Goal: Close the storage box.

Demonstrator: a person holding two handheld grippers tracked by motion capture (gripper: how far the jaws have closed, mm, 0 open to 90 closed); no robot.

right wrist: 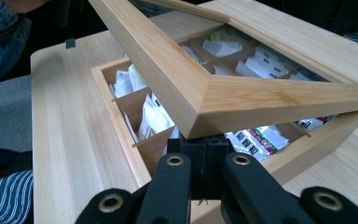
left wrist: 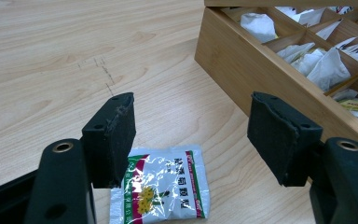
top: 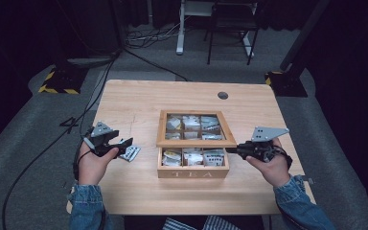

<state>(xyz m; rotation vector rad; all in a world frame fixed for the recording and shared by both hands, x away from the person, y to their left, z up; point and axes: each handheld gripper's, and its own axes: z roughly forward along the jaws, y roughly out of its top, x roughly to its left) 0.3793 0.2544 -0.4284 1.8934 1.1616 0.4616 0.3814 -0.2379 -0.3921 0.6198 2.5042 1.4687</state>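
Between the spread jaws of the left tongs (left wrist: 191,135), a sachet (left wrist: 161,186) lies flat on the bench (left wrist: 51,56), untouched by either pad, just beside the wooden tea box (left wrist: 228,60). Across from them, the right tongs (right wrist: 205,154) are pressed together under the corner of the box's lid (right wrist: 242,98), propping it partly raised so the compartments of packets show beneath. Judging by this, the lid is lifted and one sachet sits outside the box; what seems left is either closing the left tongs on the sachet or drawing them away, then lowering the lid.
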